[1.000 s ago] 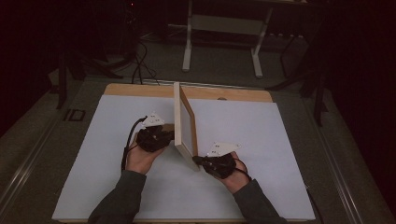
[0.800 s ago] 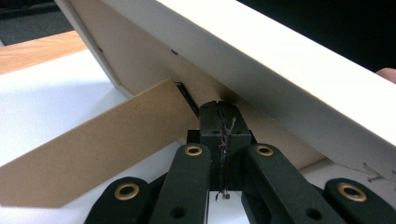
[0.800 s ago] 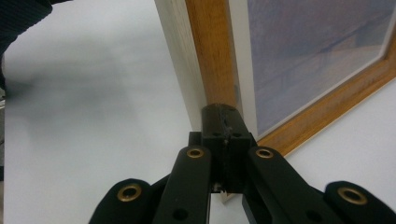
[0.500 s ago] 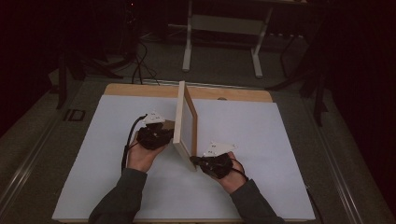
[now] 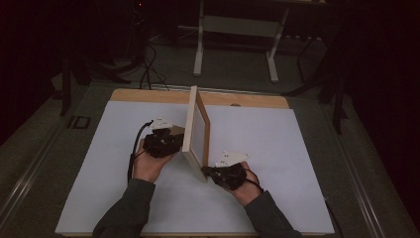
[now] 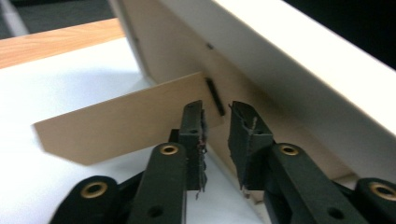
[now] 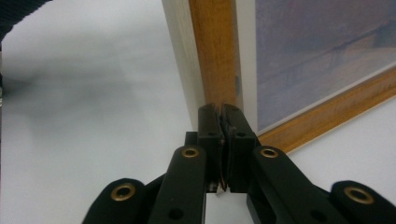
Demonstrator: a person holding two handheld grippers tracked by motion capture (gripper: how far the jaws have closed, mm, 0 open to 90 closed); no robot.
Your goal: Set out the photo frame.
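A wooden picture frame [image 5: 198, 129] stands upright on edge in the middle of the white mat [image 5: 287, 163]. My left gripper [image 5: 177, 142] is at its back, by the brown cardboard stand flap [image 6: 126, 123]. Its jaws have just been opening and stand apart [image 6: 217, 119] in line with the flap's hinged end, not pressing on it. My right gripper [image 5: 205, 171] is at the frame's near bottom corner. Its jaws [image 7: 220, 112] have just been opening a little, and a thin slit with nothing in it shows between them. Their tips sit against the frame's wooden edge [image 7: 215, 56].
The mat covers a wooden table whose bare strip [image 5: 148, 95] runs along the far side. Beyond the table, white stand legs [image 5: 235, 25] and cables [image 5: 146, 59] lie on a dark floor. Open mat lies left and right of the frame.
The frame's far end has shifted slightly to the right and the frame stands a little more upright. Both hands have stayed where they were.
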